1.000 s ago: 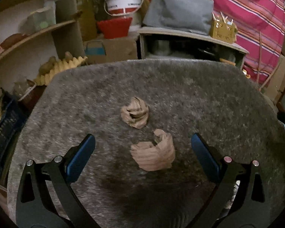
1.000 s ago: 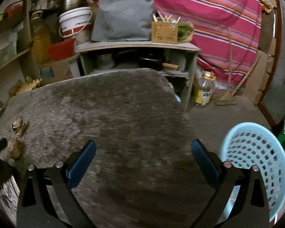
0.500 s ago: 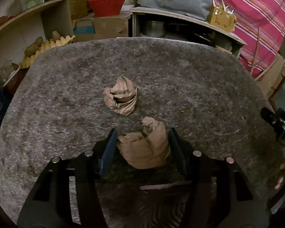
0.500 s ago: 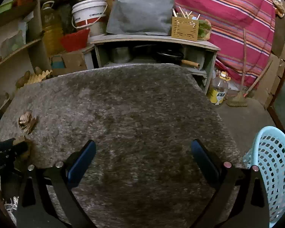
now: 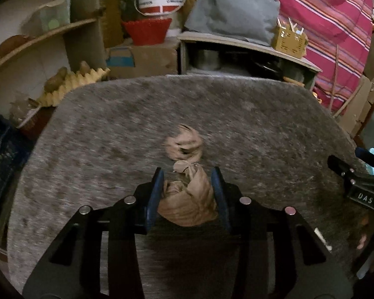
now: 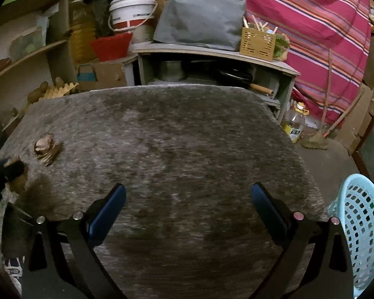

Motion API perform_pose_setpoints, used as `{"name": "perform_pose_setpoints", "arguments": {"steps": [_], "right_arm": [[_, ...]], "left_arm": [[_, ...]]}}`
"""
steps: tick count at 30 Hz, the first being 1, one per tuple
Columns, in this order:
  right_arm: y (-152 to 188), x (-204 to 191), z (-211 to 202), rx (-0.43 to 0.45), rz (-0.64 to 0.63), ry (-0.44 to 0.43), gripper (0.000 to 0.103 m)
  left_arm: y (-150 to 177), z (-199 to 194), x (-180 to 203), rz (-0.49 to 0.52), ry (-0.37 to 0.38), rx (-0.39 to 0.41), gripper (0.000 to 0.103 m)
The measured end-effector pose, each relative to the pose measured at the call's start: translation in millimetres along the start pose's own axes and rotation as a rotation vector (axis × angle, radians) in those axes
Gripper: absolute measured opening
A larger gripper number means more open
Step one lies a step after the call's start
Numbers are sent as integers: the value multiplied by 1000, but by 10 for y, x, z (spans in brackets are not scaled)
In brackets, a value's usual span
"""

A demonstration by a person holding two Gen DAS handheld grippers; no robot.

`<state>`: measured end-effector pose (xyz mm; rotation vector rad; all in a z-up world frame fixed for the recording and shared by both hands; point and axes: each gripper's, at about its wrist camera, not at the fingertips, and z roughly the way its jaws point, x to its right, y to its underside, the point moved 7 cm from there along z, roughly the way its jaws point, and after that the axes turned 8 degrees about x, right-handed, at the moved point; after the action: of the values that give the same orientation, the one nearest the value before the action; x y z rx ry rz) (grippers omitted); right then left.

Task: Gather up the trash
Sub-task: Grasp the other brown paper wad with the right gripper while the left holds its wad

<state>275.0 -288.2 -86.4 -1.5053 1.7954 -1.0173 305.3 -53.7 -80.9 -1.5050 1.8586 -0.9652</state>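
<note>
Two crumpled brown paper wads are on a grey fuzzy table (image 5: 261, 124). My left gripper (image 5: 187, 186) has its jaws closing, and the blue pads press both sides of the nearer wad (image 5: 189, 201). The second wad (image 5: 185, 143) lies on the table just beyond it, blurred; the right wrist view shows this wad (image 6: 46, 147) at the far left, beside the left gripper (image 6: 10, 169). My right gripper (image 6: 187, 204) stands open over bare table with nothing between its fingers. It also shows at the right edge of the left wrist view (image 5: 356, 172).
A light blue perforated basket (image 6: 361, 229) stands below the table's right edge. Behind the table are a low shelf (image 6: 212, 52) with a grey bag, a white bucket (image 6: 132, 12), a red basket and curved shelves at the left. A bottle (image 6: 295, 124) sits on the floor.
The left jaws went from wide open to closed around the nearer paper wad. The right gripper has shifted left over the table, so the blue basket now sits further right in its view.
</note>
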Motion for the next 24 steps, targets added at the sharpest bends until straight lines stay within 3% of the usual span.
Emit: {"name": "perform_pose_setpoints", "arguments": {"steps": [12,24], "right_arm": [[-137,-662,1,26,-49,-70,98],[-297,-1424,93,-5,-147,-188,98]], "left_arm": [[2,-297,-1019,-59,-139,65,38],[-102,-225,-1722,-110,-217,98,38]]}}
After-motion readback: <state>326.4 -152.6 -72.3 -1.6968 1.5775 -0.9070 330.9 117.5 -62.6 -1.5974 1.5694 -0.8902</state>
